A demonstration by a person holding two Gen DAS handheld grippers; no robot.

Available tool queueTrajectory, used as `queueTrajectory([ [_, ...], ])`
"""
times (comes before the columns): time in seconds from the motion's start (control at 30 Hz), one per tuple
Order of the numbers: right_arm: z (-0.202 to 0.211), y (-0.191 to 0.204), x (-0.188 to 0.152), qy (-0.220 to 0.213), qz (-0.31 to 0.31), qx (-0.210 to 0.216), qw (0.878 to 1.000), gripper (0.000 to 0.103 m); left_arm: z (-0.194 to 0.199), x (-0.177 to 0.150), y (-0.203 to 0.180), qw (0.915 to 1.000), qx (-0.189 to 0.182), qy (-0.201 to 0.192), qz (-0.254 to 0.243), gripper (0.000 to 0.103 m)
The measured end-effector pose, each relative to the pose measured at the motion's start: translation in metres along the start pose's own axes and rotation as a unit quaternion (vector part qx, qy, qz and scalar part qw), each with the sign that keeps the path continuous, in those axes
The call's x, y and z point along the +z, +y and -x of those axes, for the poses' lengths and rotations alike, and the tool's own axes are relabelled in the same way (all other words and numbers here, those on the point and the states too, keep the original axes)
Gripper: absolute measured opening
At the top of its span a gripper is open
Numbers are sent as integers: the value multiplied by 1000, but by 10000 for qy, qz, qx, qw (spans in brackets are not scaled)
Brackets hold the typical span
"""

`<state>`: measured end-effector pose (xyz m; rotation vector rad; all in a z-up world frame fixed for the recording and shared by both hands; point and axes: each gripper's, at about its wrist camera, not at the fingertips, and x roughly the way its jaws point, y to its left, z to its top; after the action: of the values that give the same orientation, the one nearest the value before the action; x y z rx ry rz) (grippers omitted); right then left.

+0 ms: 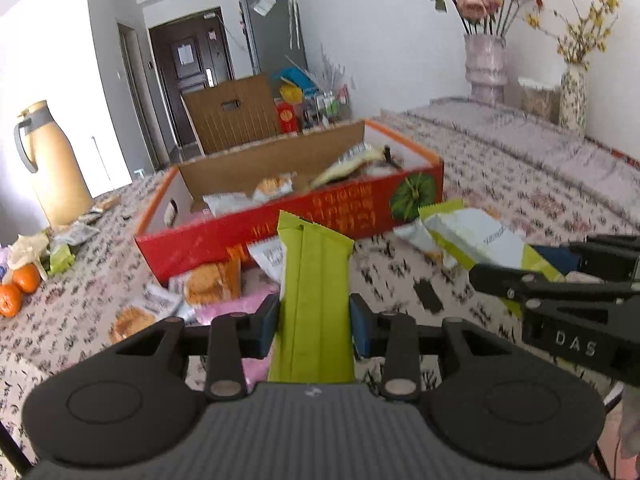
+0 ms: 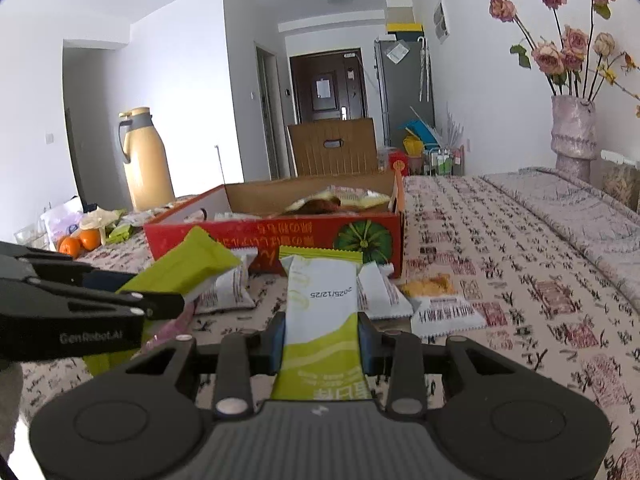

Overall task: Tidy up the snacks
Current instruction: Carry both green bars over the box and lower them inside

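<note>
My left gripper is shut on a lime-green snack packet, held lengthwise and lifted off the table, pointing toward the red cardboard box. My right gripper is shut on a white-and-green snack packet with a printed date. Each gripper shows in the other's view: the right one with its packet at the right edge, the left one with its green packet at the left. The open red box holds several snack packets. More packets lie loose on the patterned tablecloth in front of the box.
A tan thermos jug and oranges stand at the table's left. Vases with dried flowers stand at the far right by the wall. A brown carton and a grey fridge lie beyond the table.
</note>
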<state>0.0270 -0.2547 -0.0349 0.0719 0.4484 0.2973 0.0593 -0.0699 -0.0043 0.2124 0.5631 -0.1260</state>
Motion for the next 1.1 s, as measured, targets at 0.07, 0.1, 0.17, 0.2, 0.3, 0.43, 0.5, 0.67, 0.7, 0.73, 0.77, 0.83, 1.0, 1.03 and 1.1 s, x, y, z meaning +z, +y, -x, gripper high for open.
queueTrajectory([
  [0.07, 0, 2, 7, -77, 17, -12, 10000, 34, 3, 7, 2, 9999, 10, -106, 36, 38],
  [0.1, 0, 3, 10, -114, 24, -20, 9999, 34, 4, 12, 5, 9998, 16, -169, 60, 38],
  [0.17, -1, 4, 16, -190, 32, -34, 9998, 34, 7, 20, 8, 9996, 30, -277, 88, 38],
  [0.2, -3, 5, 21, -226, 34, -42, 9997, 34, 7, 24, 10, 9994, 50, -337, 107, 38],
  [0.3, -8, 7, 34, -322, 46, -65, 9994, 34, 7, 39, 18, 9985, 108, -496, 180, 38],
  [0.43, -19, 10, 54, -446, 84, -73, 9989, 34, 1, 58, 29, 9976, 184, -632, 222, 38],
  [0.5, -26, 12, 64, -497, 109, -67, 9987, 34, -2, 67, 35, 9971, 210, -692, 254, 38],
  [0.67, -46, 19, 91, -624, 189, -36, 9979, 34, -13, 91, 49, 9957, 278, -820, 341, 38],
  [0.7, -51, 20, 96, -642, 204, -32, 9977, 34, -16, 95, 52, 9954, 296, -834, 362, 38],
  [0.73, -56, 22, 102, -660, 223, -30, 9976, 34, -20, 101, 55, 9952, 302, -843, 392, 38],
  [0.77, -61, 22, 106, -674, 237, -30, 9974, 34, -24, 105, 58, 9950, 310, -847, 419, 38],
  [0.83, -72, 24, 116, -701, 269, -30, 9972, 34, -31, 113, 64, 9946, 340, -851, 479, 38],
  [1.0, -100, 26, 135, -678, 304, -26, 9972, 34, -55, 129, 80, 9940, 377, -790, 657, 38],
  [1.03, -107, 26, 138, -656, 315, -27, 9973, 34, -60, 132, 83, 9939, 379, -766, 696, 38],
  [1.1, -120, 27, 144, -608, 322, -38, 9976, 34, -70, 135, 88, 9937, 383, -724, 769, 38],
])
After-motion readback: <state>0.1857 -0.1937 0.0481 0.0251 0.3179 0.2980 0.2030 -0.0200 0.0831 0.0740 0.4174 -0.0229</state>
